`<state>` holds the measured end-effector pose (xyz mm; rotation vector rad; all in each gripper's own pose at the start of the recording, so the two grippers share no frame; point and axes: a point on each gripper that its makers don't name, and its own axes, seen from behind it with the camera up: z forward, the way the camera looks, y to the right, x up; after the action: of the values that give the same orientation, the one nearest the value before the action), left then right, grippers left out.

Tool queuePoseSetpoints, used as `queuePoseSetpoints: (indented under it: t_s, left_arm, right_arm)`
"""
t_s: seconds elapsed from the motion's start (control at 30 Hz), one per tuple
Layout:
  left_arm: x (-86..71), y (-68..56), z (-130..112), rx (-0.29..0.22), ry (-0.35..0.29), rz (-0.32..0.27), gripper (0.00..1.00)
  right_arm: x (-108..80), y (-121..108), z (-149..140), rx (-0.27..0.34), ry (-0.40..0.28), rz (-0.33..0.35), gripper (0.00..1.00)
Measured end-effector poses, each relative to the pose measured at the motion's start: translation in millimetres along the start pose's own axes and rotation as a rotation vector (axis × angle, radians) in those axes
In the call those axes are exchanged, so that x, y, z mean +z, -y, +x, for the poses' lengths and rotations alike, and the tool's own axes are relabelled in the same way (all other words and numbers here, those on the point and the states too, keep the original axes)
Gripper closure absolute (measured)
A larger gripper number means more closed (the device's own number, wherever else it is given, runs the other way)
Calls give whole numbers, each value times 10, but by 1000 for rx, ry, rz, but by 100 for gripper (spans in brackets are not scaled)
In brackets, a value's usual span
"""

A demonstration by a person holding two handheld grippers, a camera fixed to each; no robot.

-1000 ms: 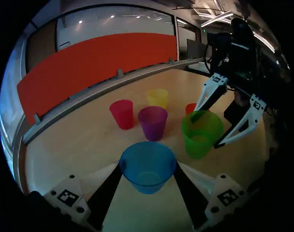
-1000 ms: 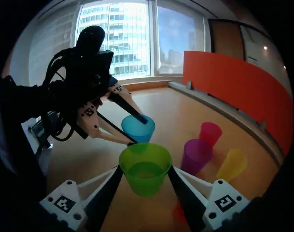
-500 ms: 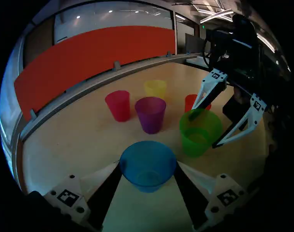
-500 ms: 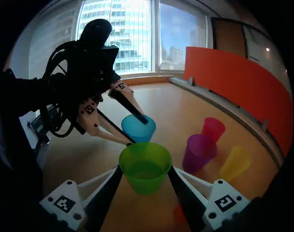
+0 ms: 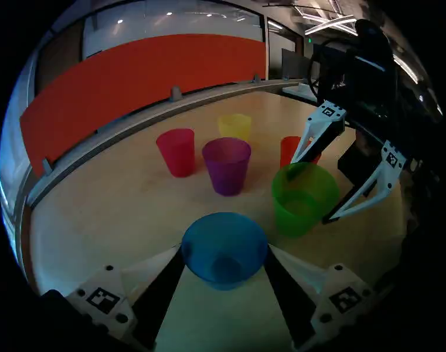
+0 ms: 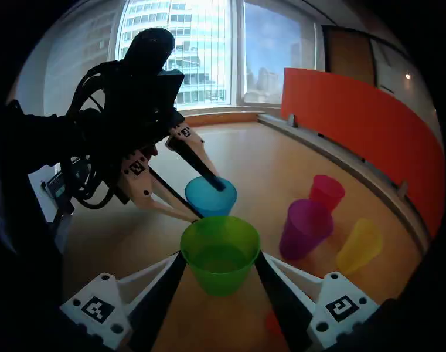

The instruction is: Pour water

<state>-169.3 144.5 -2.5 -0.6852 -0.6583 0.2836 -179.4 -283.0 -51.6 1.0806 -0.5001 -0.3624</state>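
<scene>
– Blue first, nearest: both fingers of the left gripper clenched on the blue cup, held upright over the wooden table. How far along?
– Looks barely begun. Same on the other side: right gripper closed around the green cup, held level, with what seems to be water low inside. Can't tell whether the blue one holds any.
– No tilt, no stream?
– None seen. Judged as poised near each other, with the pouring itself left to do.
– Farther out?
– Standing apart on the table: purple cup, red cup, orange cup, then yellow cup. Impossible to say what is in them. Beyond those, an orange partition.
– Any writing or brands?
– Nothing legible. Just black-and-white square markers on the gripper fingers, and plain cups without labels.
</scene>
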Motion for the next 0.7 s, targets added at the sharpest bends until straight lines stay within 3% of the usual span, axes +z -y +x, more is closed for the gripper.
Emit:
queuePoseSetpoints:
  t_s: [0.47,0.53,0.7]
  left_arm:
    - [-19,8,-133,-11,30,-6,11]
    - [-13,6,-151,-6,35,-3,6]
    - [-18,7,-173,15,36,8,4]
  right_arm:
    - [45,13,-49,-9,19,-3,11]
    - [59,20,-52,-10,20,-3,12]
    - [84,45,-66,-6,21,1,11]
